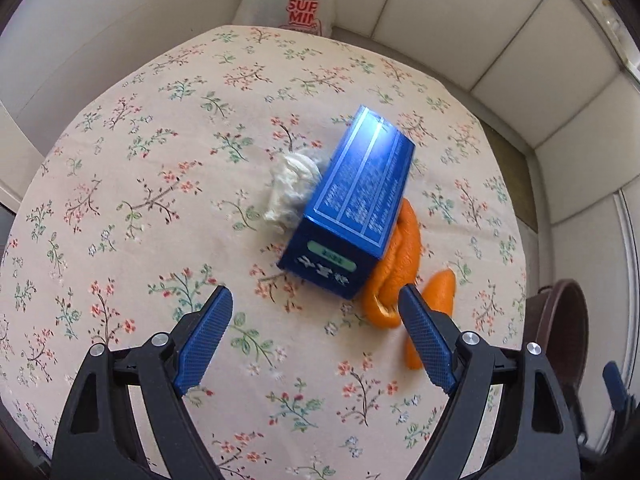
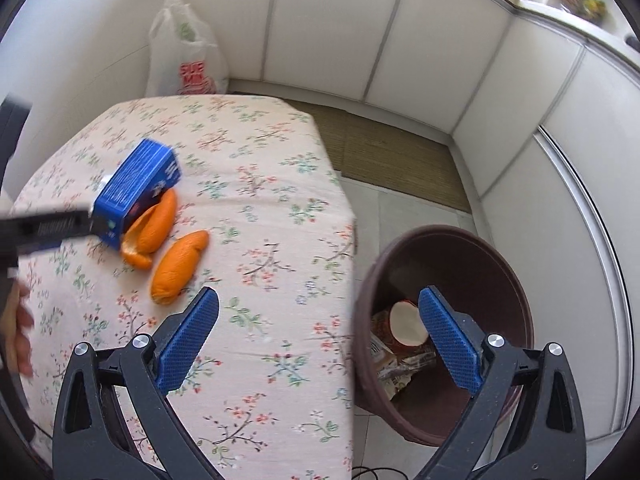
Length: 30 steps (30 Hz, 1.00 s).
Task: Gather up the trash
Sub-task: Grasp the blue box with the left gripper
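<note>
the blue box (image 1: 352, 204) lies on its side near the middle of the flowered surface (image 1: 132, 208), its long axis running from about 7 o'clock to 1 o'clock in the left wrist view, the small end with the green label facing 7 o'clock toward the camera. one box only. a single crumpled white tissue (image 1: 290, 190) lies against the box's long side at 10 o'clock of it. two pieces of orange peel show: the larger peel (image 1: 400, 256) is tucked against the box's other long side, partly under its edge, its length roughly parallel to the box; the smaller peel (image 2: 178, 266) lies just beside the larger one, apart from the box, pointing about 7 to 1 o'clock in the right wrist view.

the left hand-held gripper (image 1: 316, 300) hangs above the surface with its jaws wide apart and nothing between them; the box's near end sits just beyond the tips at 12 o'clock. the right hand-held gripper (image 2: 318, 302) is likewise spread wide and empty, straddling the surface's edge, one finger over the cloth, the other over the brown bin (image 2: 516, 280) on the floor, which already holds wrappers and a white round lid. one white plastic bag (image 2: 184, 52) stands at 12 o'clock beyond the surface.
</note>
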Available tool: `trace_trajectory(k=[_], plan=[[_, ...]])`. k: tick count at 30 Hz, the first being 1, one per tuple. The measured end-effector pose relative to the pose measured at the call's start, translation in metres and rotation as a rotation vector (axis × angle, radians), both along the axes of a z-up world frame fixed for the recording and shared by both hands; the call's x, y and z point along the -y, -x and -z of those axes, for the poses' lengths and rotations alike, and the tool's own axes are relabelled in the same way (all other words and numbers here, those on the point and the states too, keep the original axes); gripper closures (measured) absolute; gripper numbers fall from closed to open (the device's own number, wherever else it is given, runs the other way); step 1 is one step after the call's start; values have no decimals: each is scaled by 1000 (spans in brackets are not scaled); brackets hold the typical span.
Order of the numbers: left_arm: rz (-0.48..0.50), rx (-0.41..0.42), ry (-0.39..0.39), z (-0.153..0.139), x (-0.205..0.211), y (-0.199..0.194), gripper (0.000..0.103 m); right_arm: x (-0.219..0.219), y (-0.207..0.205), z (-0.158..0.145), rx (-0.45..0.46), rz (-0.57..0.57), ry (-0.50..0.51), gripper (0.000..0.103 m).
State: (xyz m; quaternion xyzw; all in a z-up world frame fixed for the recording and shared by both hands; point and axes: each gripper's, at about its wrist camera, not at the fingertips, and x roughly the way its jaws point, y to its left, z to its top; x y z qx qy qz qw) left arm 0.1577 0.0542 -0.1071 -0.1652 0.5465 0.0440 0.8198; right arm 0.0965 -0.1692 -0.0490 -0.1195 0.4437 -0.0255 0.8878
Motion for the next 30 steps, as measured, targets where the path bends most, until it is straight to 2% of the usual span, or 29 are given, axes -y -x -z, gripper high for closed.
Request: trace_trajectory(k=[5, 8, 11, 13, 15, 17, 19, 20, 21, 25, 28, 30], plan=[[-14, 6, -1, -7, -9, -31, 20, -29, -1, 9, -29, -72, 25, 7], [44, -12, 35, -5, 0, -57, 20, -42, -1, 12, -44, -107, 43, 7], [108, -56, 33, 2, 14, -80, 20, -50, 0, 14, -50, -135, 65, 7], [111, -78, 29, 9, 20, -88, 20, -52, 1, 16, -55, -141, 73, 7], [116, -104, 13, 18, 25, -97, 21, -49, 1, 18, -62, -135, 78, 7], [133, -120, -48, 24, 30, -101, 21, -44, -2, 20, -70, -122, 76, 7], [155, -109, -107, 26, 33, -101, 26, -41, -3, 21, -73, -112, 65, 7], [168, -96, -108, 24, 32, -100, 38, -40, -4, 20, -71, -110, 60, 7], [175, -82, -95, 22, 30, -98, 43, -39, -4, 19, -68, -108, 54, 7], [128, -35, 17, 9, 5, -85, 48, -43, -2, 17, -64, -119, 53, 7], [54, 50, 174, -9, -24, -64, 48, -46, 0, 18, -65, -128, 65, 7], [16, 121, 245, -28, -42, -44, 48, -47, 0, 17, -65, -128, 61, 7]])
